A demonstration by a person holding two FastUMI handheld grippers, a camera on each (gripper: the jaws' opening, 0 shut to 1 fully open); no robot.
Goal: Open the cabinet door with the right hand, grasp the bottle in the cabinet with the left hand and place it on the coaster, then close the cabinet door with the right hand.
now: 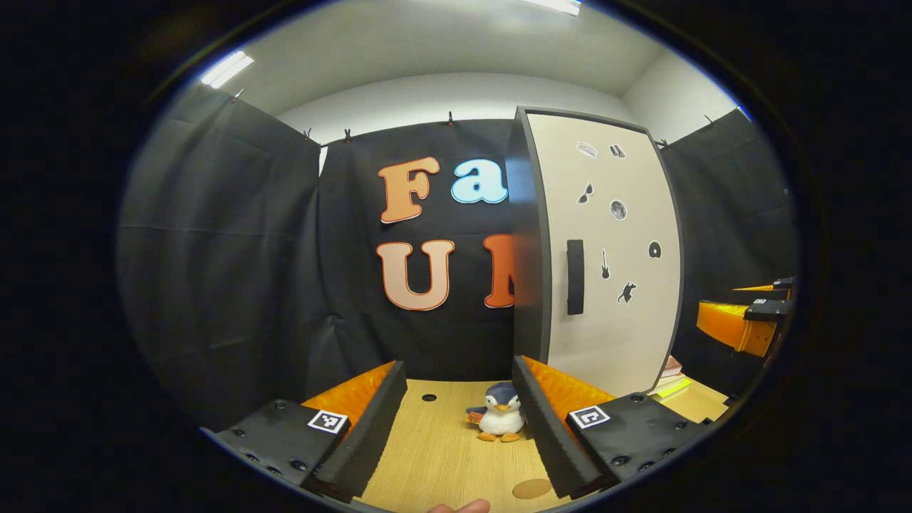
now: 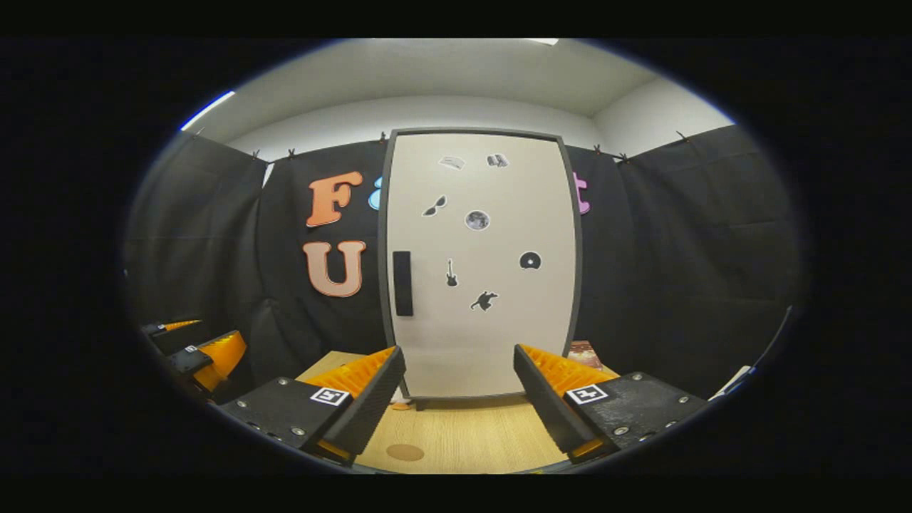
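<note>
The tall cabinet (image 2: 481,263) stands on the wooden table straight ahead in the right gripper view, its pale door shut, with a dark vertical handle (image 2: 402,283) near the door's left edge. The door hides whatever is inside. My right gripper (image 2: 459,352) is open and empty, a short way in front of the door. A round brown coaster (image 2: 405,452) lies on the table below it. In the left gripper view the cabinet (image 1: 605,249) is to the right with its handle (image 1: 574,276). The coaster (image 1: 531,489) lies by my open, empty left gripper (image 1: 458,365).
A small plush penguin (image 1: 501,420) sits on the table (image 1: 442,456) left of the cabinet's base. Books (image 1: 670,381) are stacked at the cabinet's right side. Black cloth walls close in the booth. My right gripper (image 1: 755,313) shows at the far right, my left gripper (image 2: 192,345) at the far left.
</note>
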